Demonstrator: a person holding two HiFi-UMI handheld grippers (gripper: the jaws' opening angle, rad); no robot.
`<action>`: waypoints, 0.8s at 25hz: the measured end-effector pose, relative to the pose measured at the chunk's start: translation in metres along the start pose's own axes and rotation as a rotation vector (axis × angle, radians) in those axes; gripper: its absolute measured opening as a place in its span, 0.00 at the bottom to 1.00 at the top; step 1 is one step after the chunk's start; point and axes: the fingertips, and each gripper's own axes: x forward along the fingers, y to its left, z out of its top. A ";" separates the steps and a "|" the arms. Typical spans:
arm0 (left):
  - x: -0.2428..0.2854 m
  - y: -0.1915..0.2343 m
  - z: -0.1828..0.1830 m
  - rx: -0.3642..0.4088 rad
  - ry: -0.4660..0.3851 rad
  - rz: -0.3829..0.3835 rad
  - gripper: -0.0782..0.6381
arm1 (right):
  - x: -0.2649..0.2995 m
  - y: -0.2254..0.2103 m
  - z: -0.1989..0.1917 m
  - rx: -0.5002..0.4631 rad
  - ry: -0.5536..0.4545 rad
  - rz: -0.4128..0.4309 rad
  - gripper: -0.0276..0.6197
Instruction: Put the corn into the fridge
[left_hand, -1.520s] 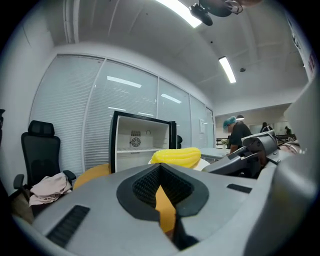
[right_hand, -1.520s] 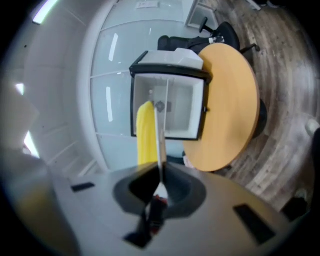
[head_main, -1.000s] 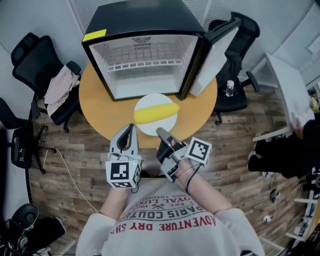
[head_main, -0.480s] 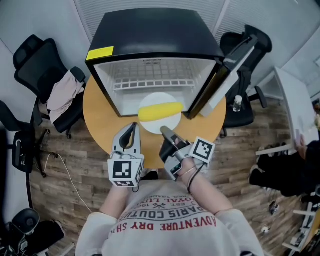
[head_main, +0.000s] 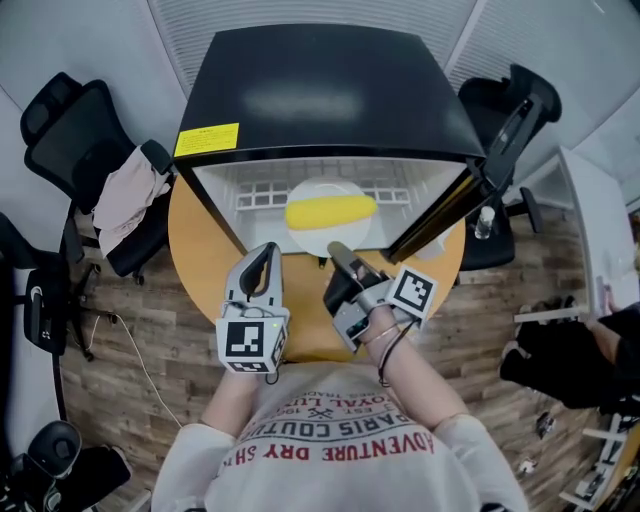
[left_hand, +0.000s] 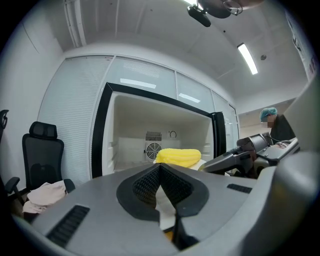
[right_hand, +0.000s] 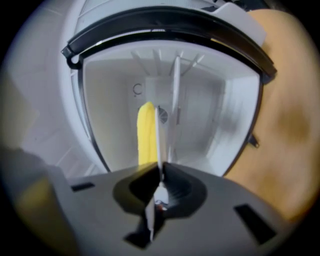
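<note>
Two grippers point level at the open fridge. The right gripper is clenched on the near rim of a white plate, which its own view shows edge-on between the jaws. The corn lies across that plate. The left gripper is just beside the right one, jaws together, grasping nothing I can make out, and apart from the plate.

Corn and plate are at the fridge mouth. From the head view the far part of the plate is past the threshold, with the wire shelf showing behind it, and the near rim is at the front edge by the table. Whether the plate rests on the fridge floor or hangs above it, I cannot tell. The door stands swung open on the right.

This looks like the carry-in step, well along but not finished. The next move likely calls for pushing the plate deeper while keeping it flat so the corn does not roll. It should clear the shelf before being set down and released. The door is left to close.
</note>
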 end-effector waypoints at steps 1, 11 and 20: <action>0.003 0.002 0.001 0.000 -0.001 0.001 0.14 | 0.005 0.000 0.003 0.003 -0.001 -0.001 0.10; 0.020 0.022 -0.004 -0.005 0.012 0.021 0.14 | 0.040 -0.007 0.022 0.037 -0.010 -0.024 0.10; 0.030 0.026 -0.010 -0.016 0.028 0.015 0.14 | 0.055 -0.012 0.033 0.055 -0.019 -0.038 0.11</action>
